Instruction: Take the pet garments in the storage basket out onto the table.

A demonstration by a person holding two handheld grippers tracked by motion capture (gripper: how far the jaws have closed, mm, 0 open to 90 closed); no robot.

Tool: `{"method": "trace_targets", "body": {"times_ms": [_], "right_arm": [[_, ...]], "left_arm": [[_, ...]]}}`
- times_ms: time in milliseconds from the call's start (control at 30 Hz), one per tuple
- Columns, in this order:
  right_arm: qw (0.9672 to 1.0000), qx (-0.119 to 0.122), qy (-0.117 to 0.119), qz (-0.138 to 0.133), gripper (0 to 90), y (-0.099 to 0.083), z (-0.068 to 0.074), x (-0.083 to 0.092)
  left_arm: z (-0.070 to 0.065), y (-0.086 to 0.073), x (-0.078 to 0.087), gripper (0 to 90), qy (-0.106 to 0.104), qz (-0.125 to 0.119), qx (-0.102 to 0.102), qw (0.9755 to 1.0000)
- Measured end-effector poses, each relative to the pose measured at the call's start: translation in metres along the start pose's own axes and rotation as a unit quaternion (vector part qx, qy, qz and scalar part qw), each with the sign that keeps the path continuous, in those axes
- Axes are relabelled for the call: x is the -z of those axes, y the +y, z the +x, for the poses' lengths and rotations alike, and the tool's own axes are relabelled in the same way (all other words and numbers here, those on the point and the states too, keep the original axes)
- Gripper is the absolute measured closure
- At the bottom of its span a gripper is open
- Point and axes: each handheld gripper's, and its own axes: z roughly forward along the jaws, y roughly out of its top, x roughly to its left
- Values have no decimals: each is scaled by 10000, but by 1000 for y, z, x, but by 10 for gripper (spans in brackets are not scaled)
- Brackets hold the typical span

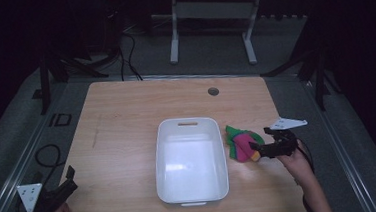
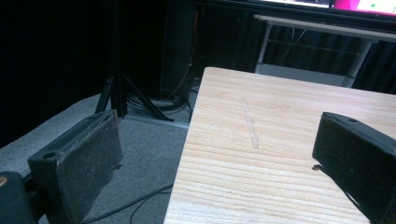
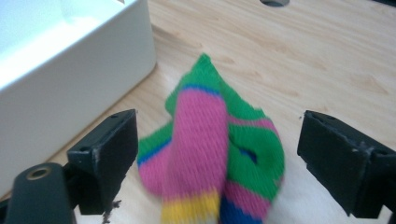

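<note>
— Where does the striped sock (image 3: pixel 210 154) lie?

— It lies bunched on the desk (image 1: pixel 122 125), just right of the white tub (image 1: pixel 191 160), toward the near right part of the top. Its bands are pink, green, blue and yellow, and one green corner points away toward the far side. In the high view the sock (image 1: pixel 241 143) sits close to the tub's right wall; whether cloth touches the wall cannot be told.

— And the right gripper (image 3: pixel 217 154)?

— Its two black fingers (image 3: pixel 109 154) stand wide apart on either side of the sock, with a gap between each pad and the cloth, so nothing is clamped. The sock rests on the wood between them. In the high view the right gripper (image 1: pixel 259 148) comes in from the right, with the person's hand behind it and the grey plate above.

— What about the tub?

— It stands in the middle of the desk, long side running near to far, with a slot handle at its far rim.

— And the left gripper (image 1: pixel 68 179)?

— It is well apart, at the near left corner of the desk. Its fingers (image 2: pixel 88 163) are spread wide with bare wood and the desk edge between them. A round cable hole (image 1: pixel 213 91) sits near the far edge.
</note>
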Motion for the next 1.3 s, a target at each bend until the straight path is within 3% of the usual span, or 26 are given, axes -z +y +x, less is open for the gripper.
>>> {"method": "trace_targets", "body": {"times_ms": [167, 267, 500, 900, 1133, 1167, 1300], "right_arm": [[9999, -55, -117, -67, 115, -12, -5, 13], [9989, -205, -297, -294, 115, -26, -10, 23], [9934, -568, -682, -728, 118, -52, -16, 36], [9863, -839, -1215, -739, 119, -100, -16, 35], [9796, -865, -1562, -923, 119, -113, -11, 36], [9751, -951, -1711, -1040, 119, -119, -10, 38], [9688, -973, -1961, -1163, 119, -126, -9, 41]], "left_arm": [[0, 0, 0, 18, 7, -11, -2, 10000], [0, 0, 0, 18, 9, -12, -4, 10000], [0, 0, 0, 18, 4, -13, -16, 10000], [-1, 0, 0, 18, 6, -20, -35, 10000], [-1, 0, 0, 18, 8, -25, -45, 10000], [-1, 0, 0, 18, 9, -26, -46, 10000], [-1, 0, 0, 18, 12, -34, -52, 10000]]}}
